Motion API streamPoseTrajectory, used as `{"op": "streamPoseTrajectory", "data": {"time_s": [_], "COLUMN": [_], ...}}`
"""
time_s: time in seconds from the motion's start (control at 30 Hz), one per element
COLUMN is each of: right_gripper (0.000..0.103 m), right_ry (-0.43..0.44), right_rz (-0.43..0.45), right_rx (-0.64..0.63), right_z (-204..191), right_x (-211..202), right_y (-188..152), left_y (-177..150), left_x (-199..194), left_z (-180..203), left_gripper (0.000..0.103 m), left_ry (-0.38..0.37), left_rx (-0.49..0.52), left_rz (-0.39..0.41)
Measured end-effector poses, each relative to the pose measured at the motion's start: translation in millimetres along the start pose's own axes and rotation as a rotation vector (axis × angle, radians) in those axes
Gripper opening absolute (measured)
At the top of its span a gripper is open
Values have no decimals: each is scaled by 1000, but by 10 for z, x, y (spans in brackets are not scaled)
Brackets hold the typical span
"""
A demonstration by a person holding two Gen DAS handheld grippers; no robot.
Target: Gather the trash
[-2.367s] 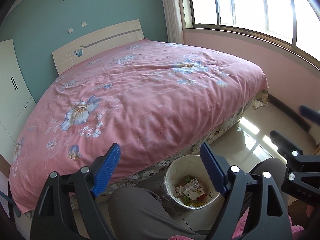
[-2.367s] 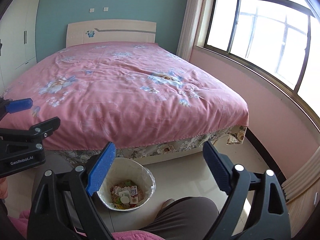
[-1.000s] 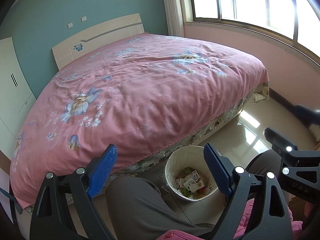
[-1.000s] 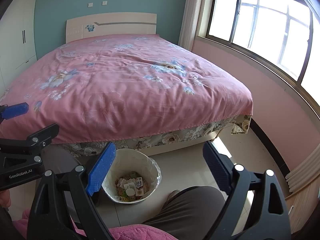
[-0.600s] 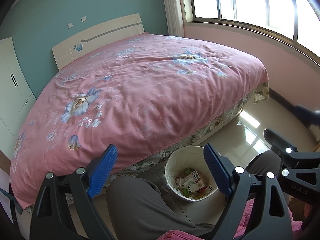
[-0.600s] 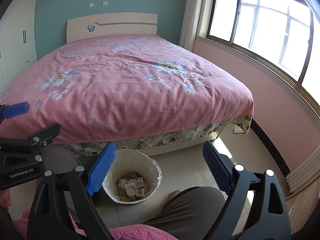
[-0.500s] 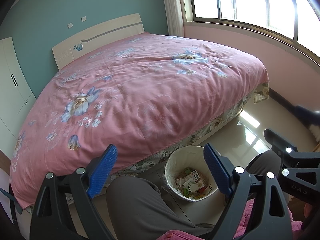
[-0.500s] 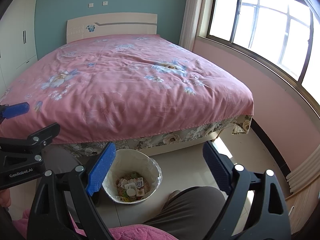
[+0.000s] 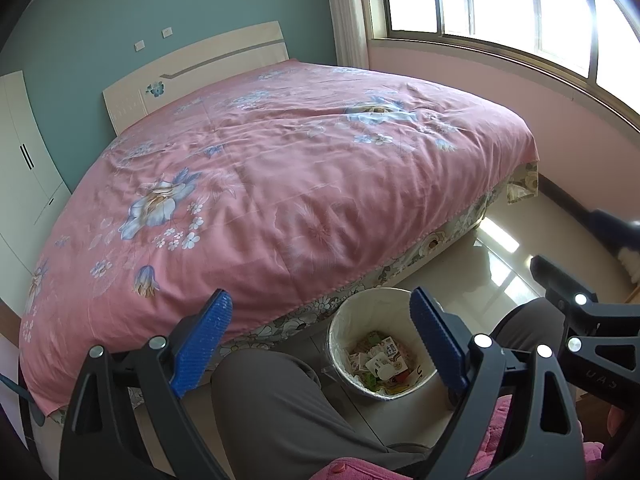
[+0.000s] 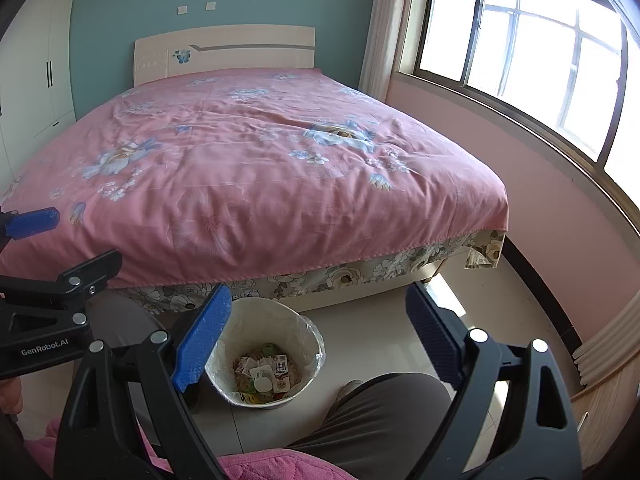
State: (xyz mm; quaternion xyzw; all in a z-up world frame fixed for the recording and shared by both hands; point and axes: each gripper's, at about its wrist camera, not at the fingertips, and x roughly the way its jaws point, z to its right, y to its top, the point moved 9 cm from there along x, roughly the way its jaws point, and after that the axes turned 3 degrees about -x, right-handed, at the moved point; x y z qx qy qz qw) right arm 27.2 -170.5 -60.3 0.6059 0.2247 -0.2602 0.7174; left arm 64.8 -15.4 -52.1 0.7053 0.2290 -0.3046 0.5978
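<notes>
Sitting low in both frames, the lined waste bin stands on the tiled floor just beside the foot of the bed, between the person's knees. Cartons and wrappers lie loose inside it, below the rim.

Left gripper: fingers wide apart, holding nothing. Right gripper: fingers wide apart, holding nothing.

Judged handling: contents light, thin-walled, crushable; the plastic liner soft and slippery. Best hold is the liner's folded edge at the rim, gathered.

Right wrist view alone shows the liner overhanging the rim and the left gripper's body at lower left. Left wrist view alone shows the right gripper at lower right.
</notes>
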Motion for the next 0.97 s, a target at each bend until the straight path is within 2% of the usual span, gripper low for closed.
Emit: {"op": "streamPoseTrajectory", "data": {"time_s": [0.97], "right_gripper": [87], "right_ry": [4], "right_rz": [-5], "right_rx": [0], "right_z": [-48], "right_x": [8], "right_y": [-28], "left_y": [-57], "left_x": [34], "left_z": [-12], "left_gripper": [92], "left_ry": [10], "left_rx": [-9], "left_rz": [-22]}}
